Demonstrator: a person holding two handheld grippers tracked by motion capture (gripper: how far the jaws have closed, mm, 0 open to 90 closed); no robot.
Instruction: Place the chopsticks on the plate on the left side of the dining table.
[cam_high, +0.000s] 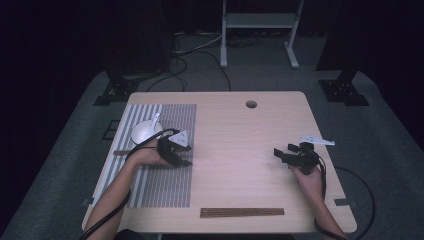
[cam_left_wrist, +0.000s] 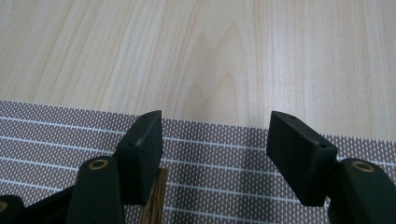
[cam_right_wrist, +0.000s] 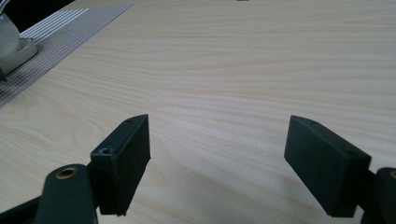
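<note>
Wooden brown stick (cam_left_wrist: 154, 198) lies on striped grey woven placemat (cam_high: 172, 182), under left gripper (cam_left_wrist: 215, 149), jaws spread, gripping nothing, likely just released. Right gripper (cam_right_wrist: 217, 161) gapes empty, idle over pale wooden table (cam_high: 240, 145).

High view looks down on the table (cam_high: 240, 150); both gripper views skim it closely (sharing the striped mat (cam_high: 165, 185)).

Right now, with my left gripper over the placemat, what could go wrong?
The left gripper stands open beside a wooden strip; a sideways move might knock the strip askew on the placemat. The bowl with its spoon sits just beyond that hand, so a lift or swing could tip it.
</note>
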